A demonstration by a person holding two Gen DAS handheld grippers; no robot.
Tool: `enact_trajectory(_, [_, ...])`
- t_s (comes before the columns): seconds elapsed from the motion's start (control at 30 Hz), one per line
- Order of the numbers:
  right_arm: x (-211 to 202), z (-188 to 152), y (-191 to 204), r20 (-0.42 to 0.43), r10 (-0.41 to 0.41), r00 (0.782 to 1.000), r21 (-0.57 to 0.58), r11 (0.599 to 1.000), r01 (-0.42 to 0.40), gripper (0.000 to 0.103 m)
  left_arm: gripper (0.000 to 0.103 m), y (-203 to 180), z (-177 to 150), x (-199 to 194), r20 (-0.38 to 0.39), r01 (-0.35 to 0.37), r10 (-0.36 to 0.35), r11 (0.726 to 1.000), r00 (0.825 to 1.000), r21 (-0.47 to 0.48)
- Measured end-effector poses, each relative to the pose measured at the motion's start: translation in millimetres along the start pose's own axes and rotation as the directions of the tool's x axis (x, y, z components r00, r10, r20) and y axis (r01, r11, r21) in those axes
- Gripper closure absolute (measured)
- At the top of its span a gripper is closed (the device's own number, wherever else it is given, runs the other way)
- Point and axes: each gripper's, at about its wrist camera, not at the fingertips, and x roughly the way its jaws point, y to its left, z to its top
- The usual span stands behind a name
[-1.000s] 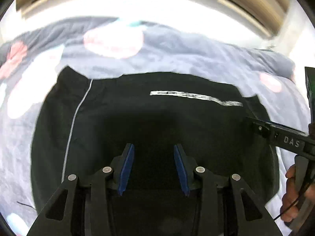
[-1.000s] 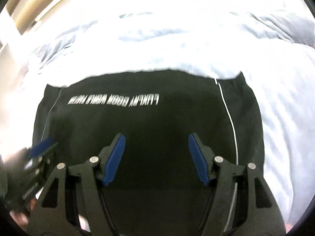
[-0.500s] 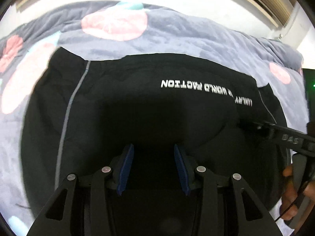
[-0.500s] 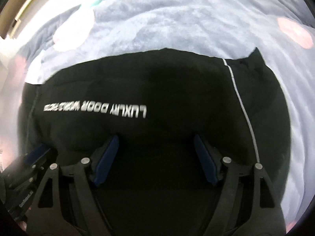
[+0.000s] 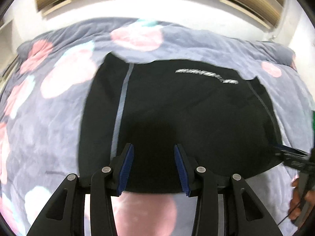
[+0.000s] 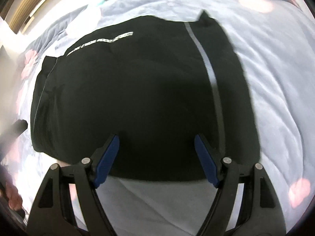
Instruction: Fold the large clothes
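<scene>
Black garment (image 5: 187, 118) is lying spread flat on the bed, on top of a grey blanket (image 5: 49, 122) with pink and white blobs, and it looks already folded down into a wide rectangle with the white lettering (image 5: 206, 74) near the far edge.

Going left to right: left tongs (image 5: 153, 169) sit about half open over the near edge of the cloth with nothing between the pads. Right tongs (image 6: 157, 161) are gaping wider, having just been opening, and they're empty too, hovering over the near hem beside the grey stripe (image 6: 208, 68).

What could go wrong, imo: both views are smeared, so things are moving quickly, and a grab at that near edge could catch only the top layer, or pinch the blanket along with it, and drag the whole stack out of square. The blanket is soft and rumpled, so the fabric may bunch instead of sliding. If the two sides get lifted unevenly the next fold will come out crooked.

Containers: none in sight, no basket or box anywhere, so nothing to report there.
</scene>
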Motion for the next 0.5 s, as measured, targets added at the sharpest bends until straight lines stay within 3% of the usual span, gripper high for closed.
enact_trajectory(0.33, [-39, -11, -91, 0.043, -0.054, 0.998, 0.169, 0.984, 0.046, 0.026, 0.059, 106, -29, -17, -0.022, -0.042, 0.038, 0.978, 0.999, -0.202])
enact_trajectory(0.5, [-48, 3, -104, 0.071, -0.044, 0.996, 0.186, 0.982, 0.030, 0.026, 0.059, 133, -27, -20, -0.013, 0.026, -0.030, 0.966, 0.999, -0.256])
